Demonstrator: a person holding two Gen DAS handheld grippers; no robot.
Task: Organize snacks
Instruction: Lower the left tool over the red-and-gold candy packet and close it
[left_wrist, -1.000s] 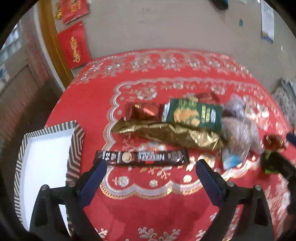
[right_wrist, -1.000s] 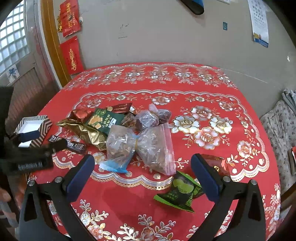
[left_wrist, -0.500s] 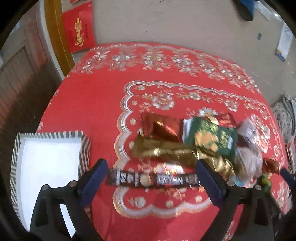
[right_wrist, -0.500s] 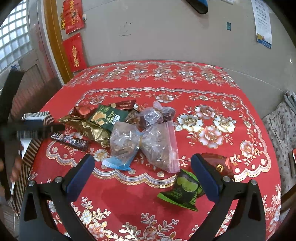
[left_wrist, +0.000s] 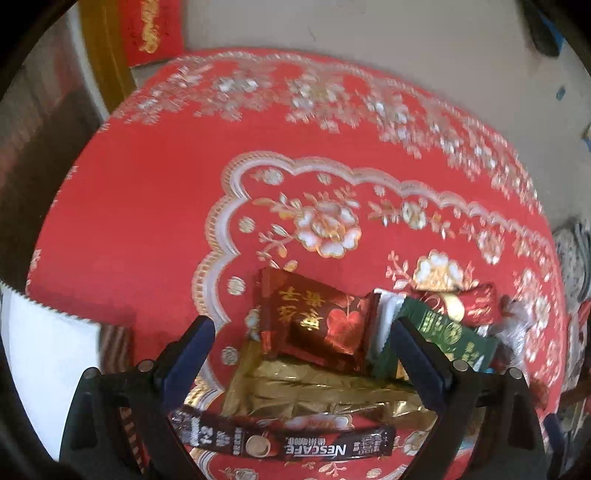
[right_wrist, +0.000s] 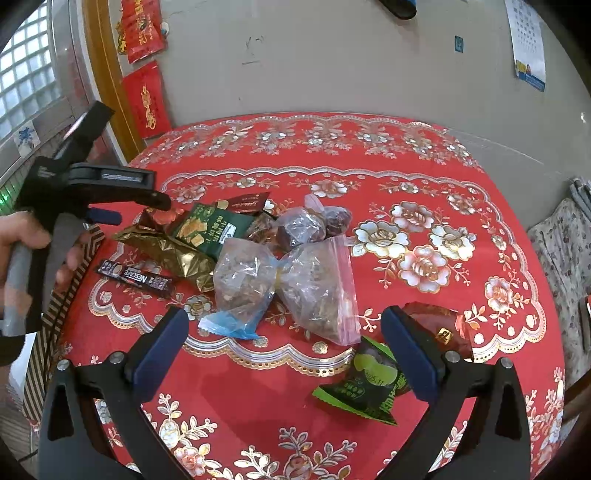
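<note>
A pile of snacks lies on the red tablecloth (right_wrist: 424, 206). My left gripper (left_wrist: 301, 360) is open above the pile, its fingers either side of a red foil packet (left_wrist: 314, 321). Below it lie a gold foil bag (left_wrist: 317, 395) and a Nescafe stick (left_wrist: 291, 443); a green packet (left_wrist: 443, 332) is to the right. In the right wrist view the left gripper (right_wrist: 140, 206) hovers over the pile's left end. My right gripper (right_wrist: 282, 354) is open and empty, in front of two clear bags (right_wrist: 284, 280). A green candy packet (right_wrist: 365, 387) and a red packet (right_wrist: 443, 328) lie by its right finger.
A striped box with a white inside (left_wrist: 48, 354) stands at the table's left edge; its striped wall shows in the right wrist view (right_wrist: 62, 291). A wall with red paper decorations (right_wrist: 144, 99) is behind the table. Patterned fabric (right_wrist: 565, 240) lies off the right edge.
My left gripper has moved forward and lower over the pile, from the Nescafe stick to the red foil packet. The right gripper has barely moved.
</note>
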